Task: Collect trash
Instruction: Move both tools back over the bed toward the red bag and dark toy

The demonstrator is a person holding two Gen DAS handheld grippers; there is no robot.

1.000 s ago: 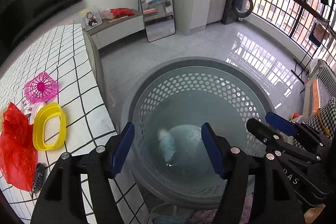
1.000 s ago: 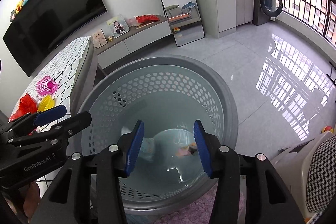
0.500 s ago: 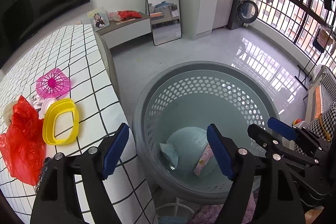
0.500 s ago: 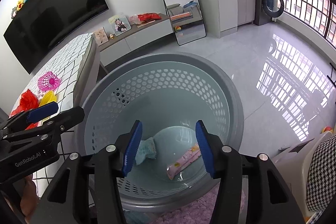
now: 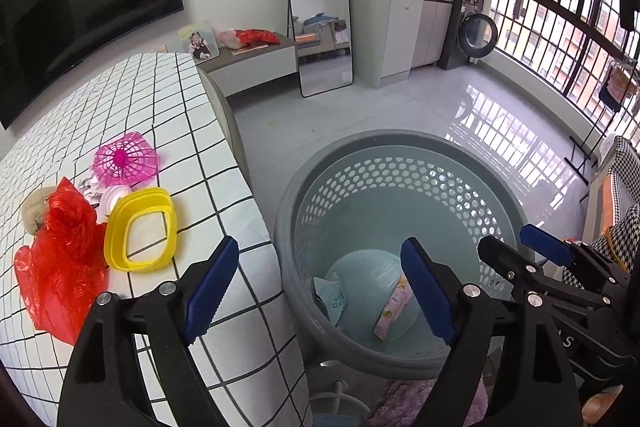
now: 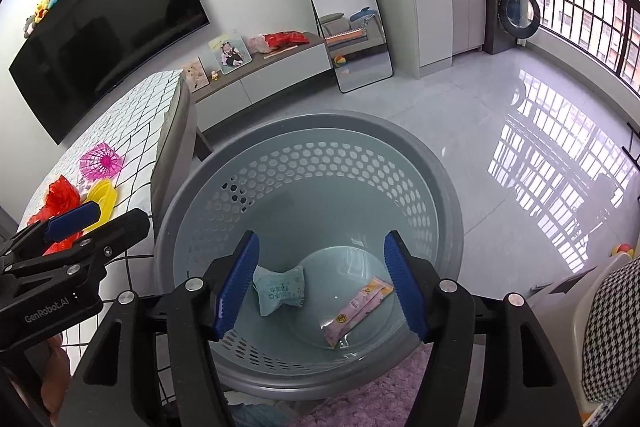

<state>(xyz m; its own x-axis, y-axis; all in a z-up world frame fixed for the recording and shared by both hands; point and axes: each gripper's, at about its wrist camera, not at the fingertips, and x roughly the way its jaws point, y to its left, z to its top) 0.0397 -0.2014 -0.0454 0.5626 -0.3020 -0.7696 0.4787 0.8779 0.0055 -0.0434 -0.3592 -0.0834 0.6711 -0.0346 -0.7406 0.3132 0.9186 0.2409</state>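
Both grippers over basket (image 6: 448,187) at frame centre, jaws opening, nothing btwn: left gripper (image 5: 320,287), right gripper (image 6: 320,283). Blue packet (image 6: 280,289) & pink wrapper (image 6: 356,307) on basket floor. Red bag (image 5: 60,259) lower left, prob next.

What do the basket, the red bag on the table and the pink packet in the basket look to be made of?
Basket: moulded grey plastic, matte, with punched hexagonal holes.
Red bag: thin glossy plastic film, crinkled and translucent.
Pink packet: printed wrapper, probably plastic film; its sheen suggests this, though paper cannot be ruled out.
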